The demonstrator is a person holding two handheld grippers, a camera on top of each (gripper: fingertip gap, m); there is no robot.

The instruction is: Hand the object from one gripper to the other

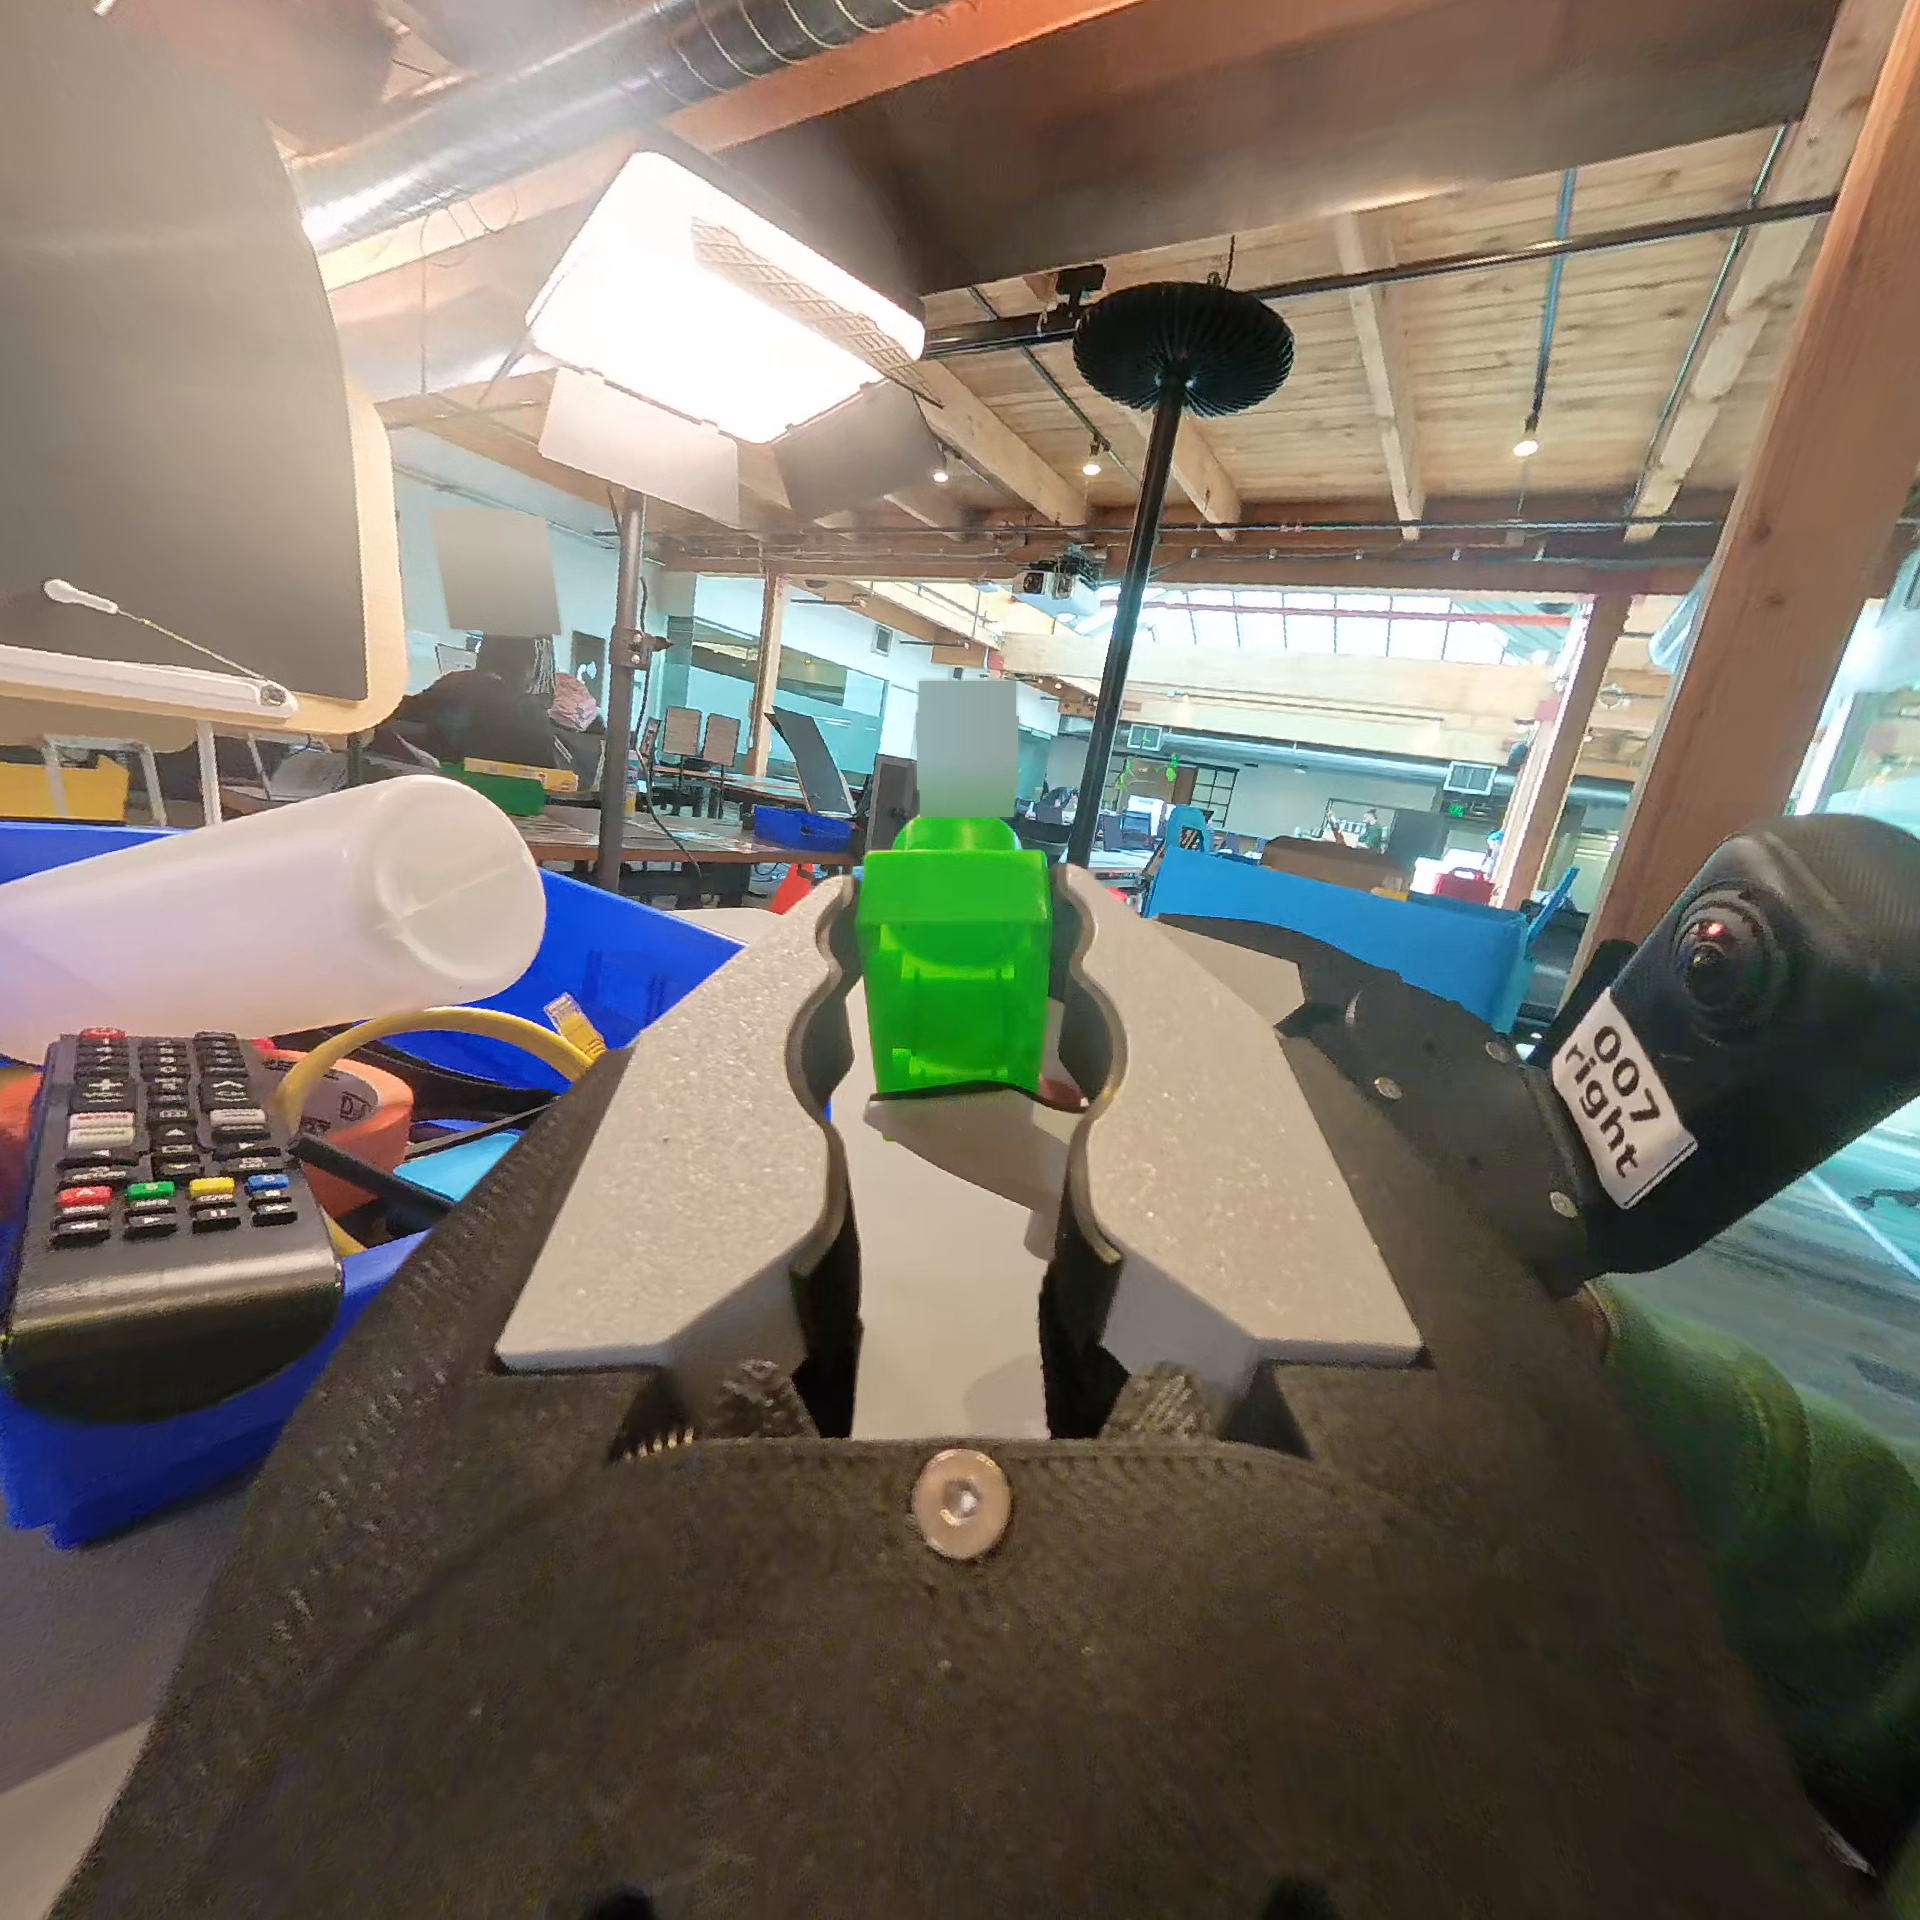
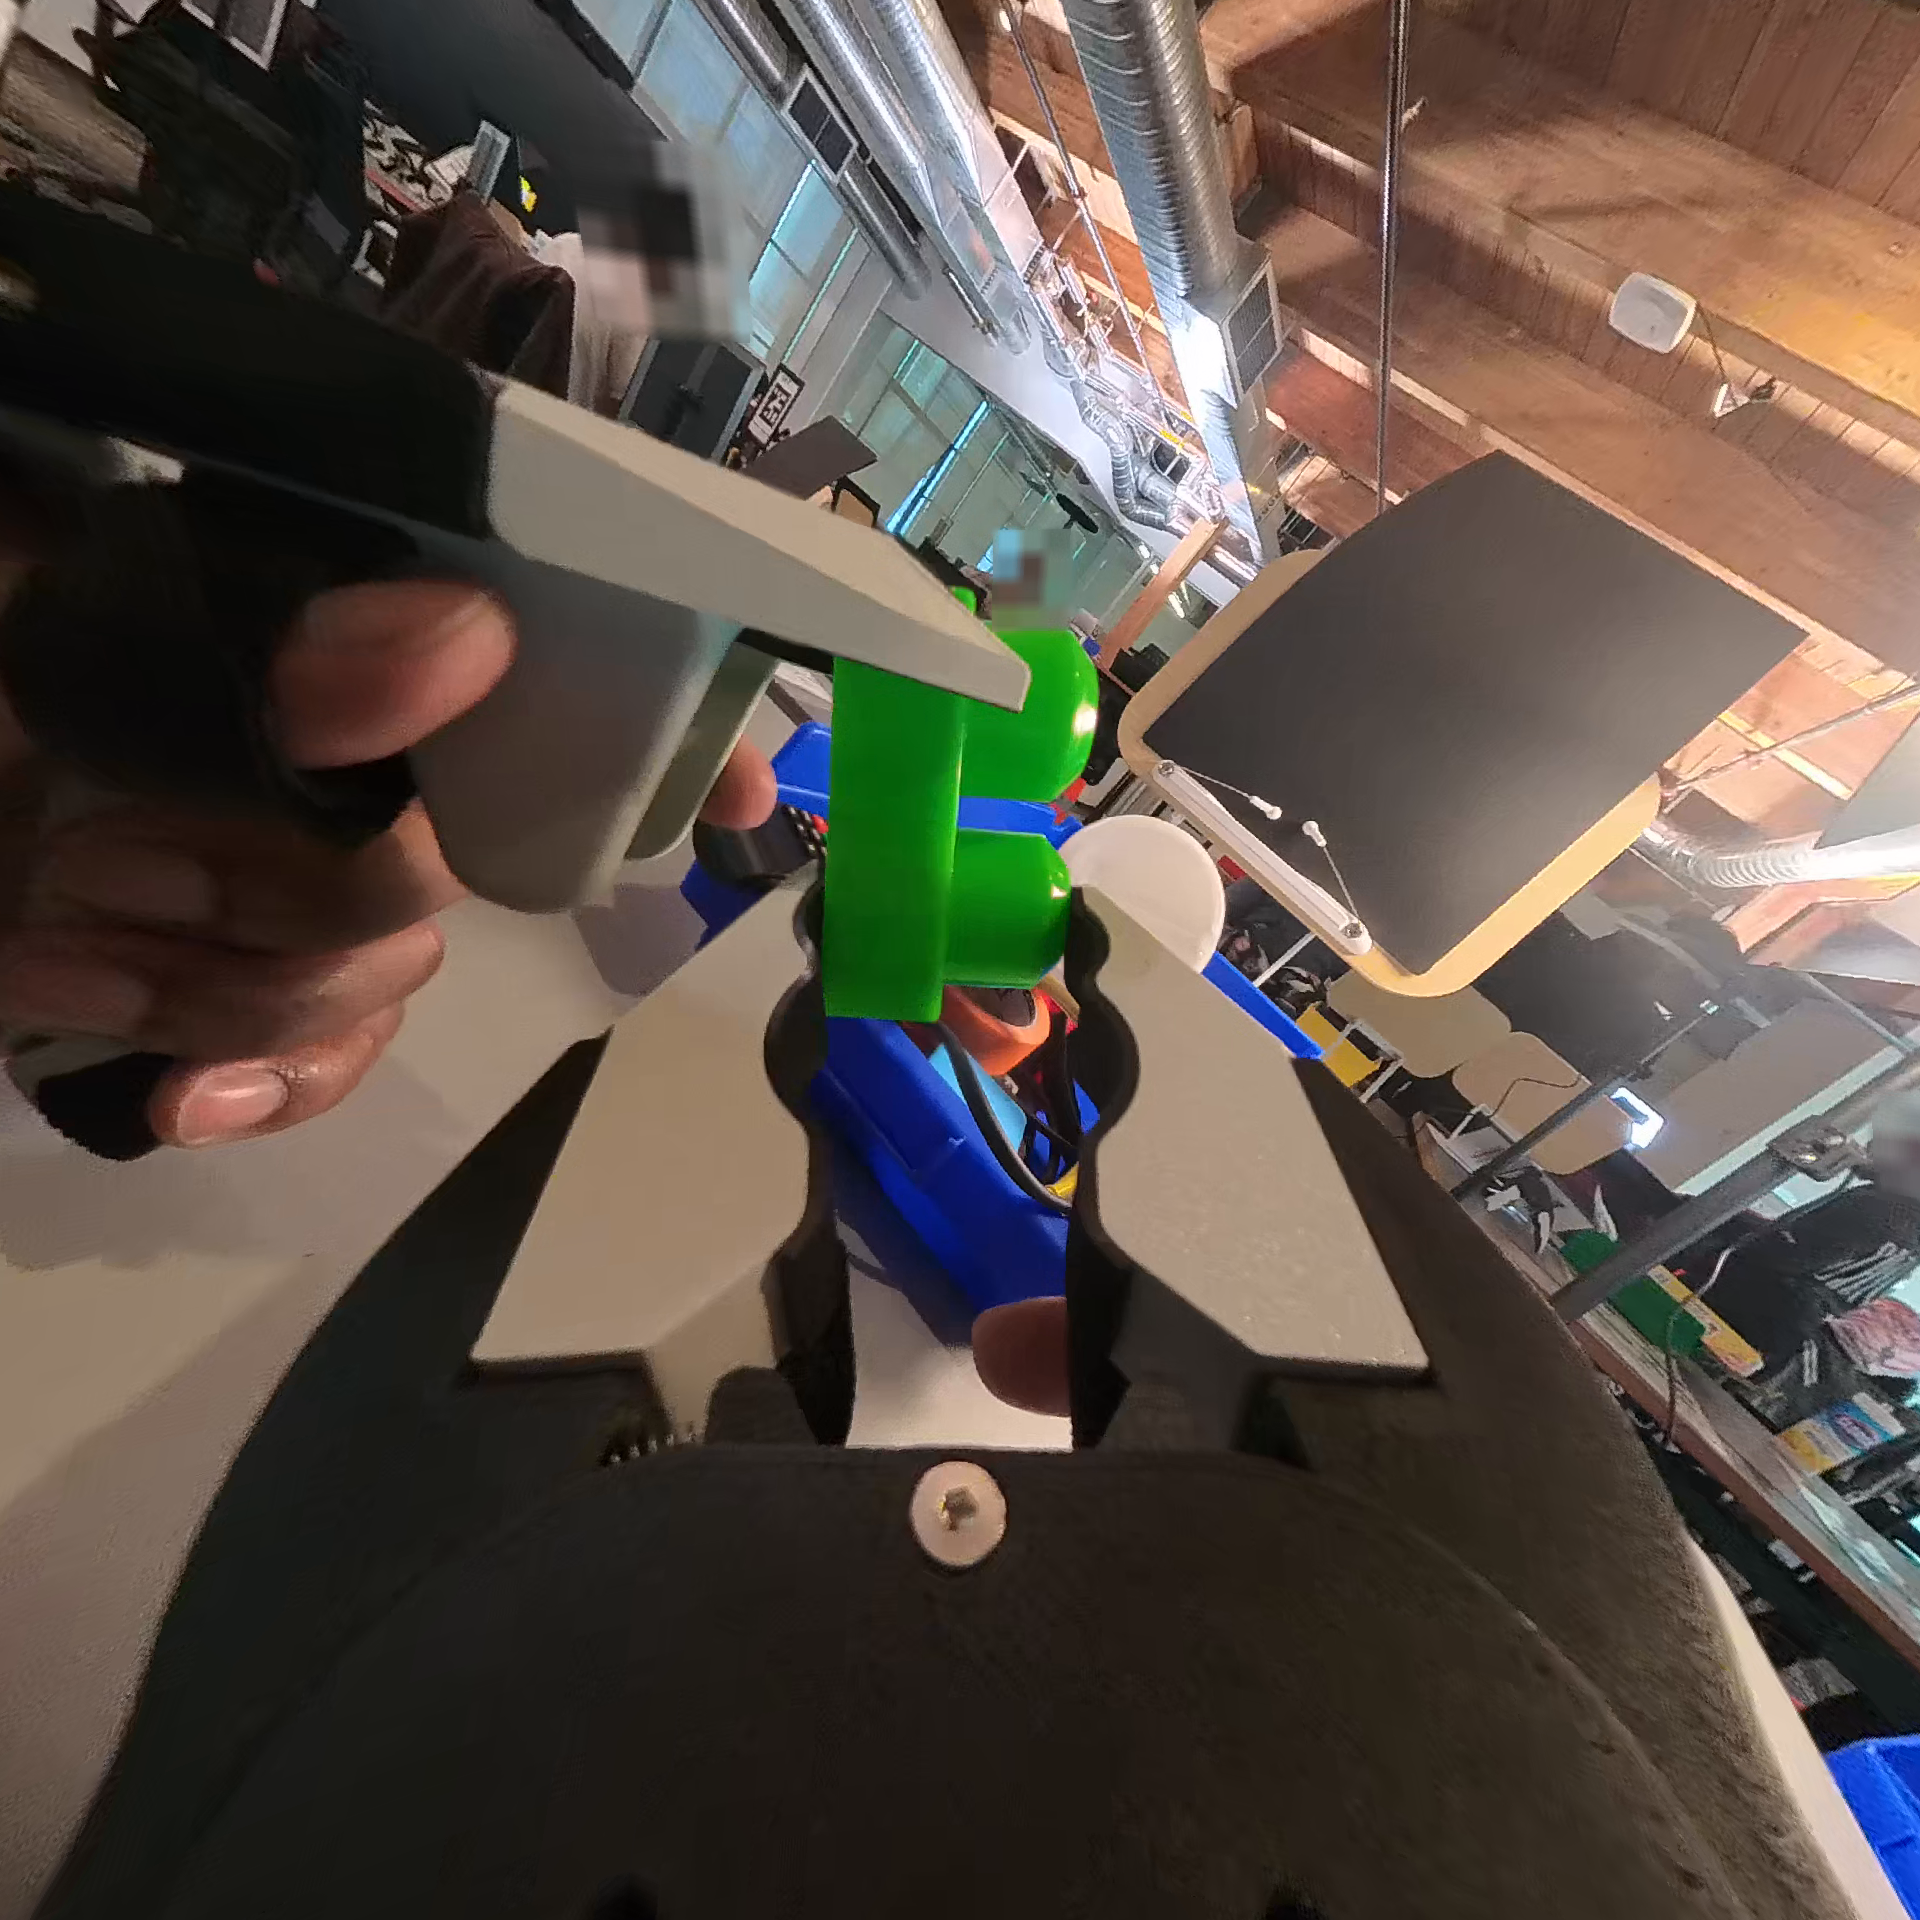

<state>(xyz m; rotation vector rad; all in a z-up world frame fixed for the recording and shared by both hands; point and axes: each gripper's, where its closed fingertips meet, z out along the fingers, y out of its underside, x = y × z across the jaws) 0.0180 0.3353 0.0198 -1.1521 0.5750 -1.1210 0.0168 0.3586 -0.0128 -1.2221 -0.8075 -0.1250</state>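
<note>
Both grippers, left gripper [image 1: 954,971] and right gripper [image 2: 940,935], are squeezing the green block [image 1: 954,987] together, so letting go is what is left.

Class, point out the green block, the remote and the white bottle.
Green block [image 1: 951,987]: left wrist view, front face.
Remote [image 1: 156,1174]: left wrist view, keypad.
White bottle [image 1: 260,914]: left wrist view, side wall.

A blue bin [image 1: 634,966] holds a black remote [image 1: 166,1174], a white bottle [image 1: 270,914] lying across its top, a yellow cable [image 1: 457,1029] and an orange tape roll [image 1: 353,1101], with a lit light panel [image 1: 727,291] on a stand behind it.
</note>
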